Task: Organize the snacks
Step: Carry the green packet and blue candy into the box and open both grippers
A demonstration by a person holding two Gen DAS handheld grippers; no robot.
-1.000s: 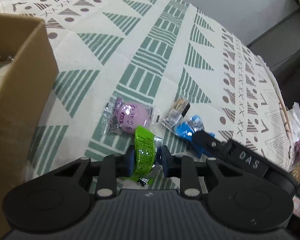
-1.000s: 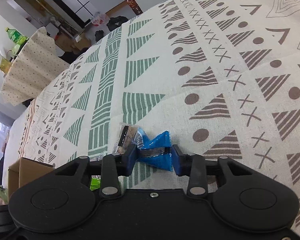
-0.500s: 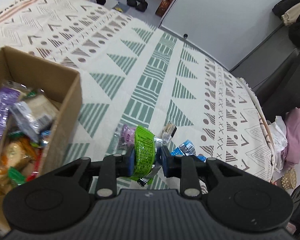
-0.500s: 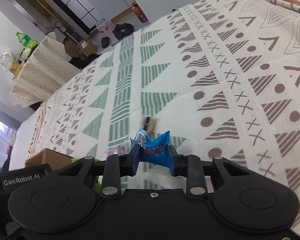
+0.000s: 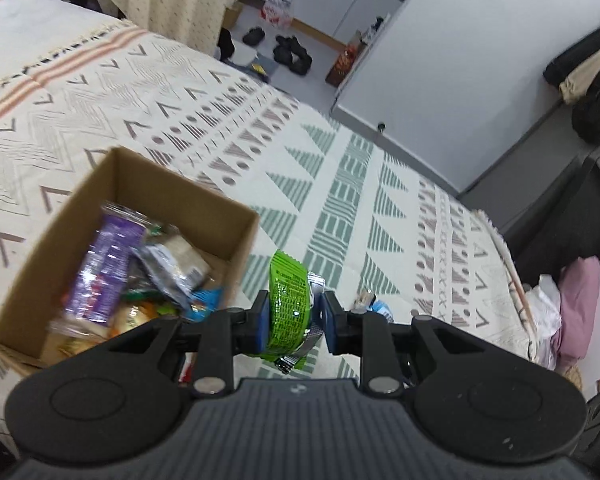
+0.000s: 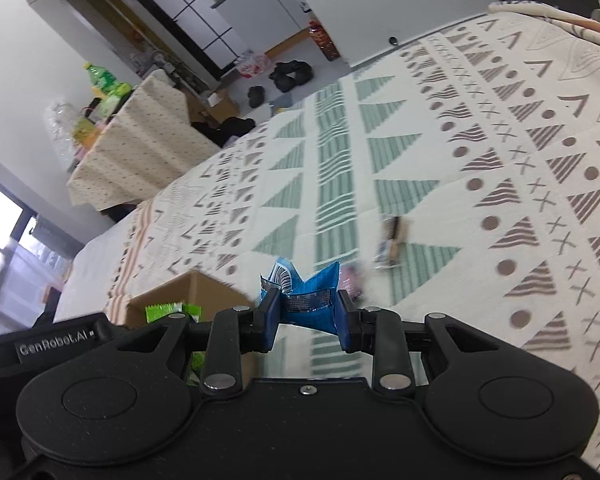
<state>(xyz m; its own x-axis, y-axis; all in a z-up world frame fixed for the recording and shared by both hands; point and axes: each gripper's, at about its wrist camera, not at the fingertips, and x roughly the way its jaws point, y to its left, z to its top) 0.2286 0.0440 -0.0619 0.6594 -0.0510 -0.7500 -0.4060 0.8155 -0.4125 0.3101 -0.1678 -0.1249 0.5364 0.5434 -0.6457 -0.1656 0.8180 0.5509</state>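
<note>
Left wrist view: left gripper [image 5: 293, 317] has its fingers closed on a green snack packet [image 5: 289, 300], pinched across its width. Packet's long axis runs roughly along the fingers, pointing forward and away from the camera; top edge is crimped, and a silver foil edge shows on its right side and below the fingers. Green face carries fine dark print, not legible. Packet is held in the air just beside the right wall of the cardboard box [image 5: 56, 232], above the patterned bedspread [image 5: 340, 184]. Box is open-topped and holds mixed snacks, including a purple packet [image 5: 104, 268] lying lengthwise and a clear-wrapped pale one [image 5: 176, 264]. Gripper is pitched downward, looking onto the bed and box.

Right wrist view: right gripper [image 6: 307, 317] has its fingers closed on a blue snack packet [image 6: 312, 300], crumpled, with its long axis across the fingers; a barcode patch sits at its upper left corner. It is held clear of the bedspread, near the box corner. A small brown-and-clear packet [image 6: 392, 242] lies on the bedspread further ahead, blurred. A pink packet [image 6: 350, 282] is partly visible just behind the blue one. The left gripper's body shows at lower left.
</note>
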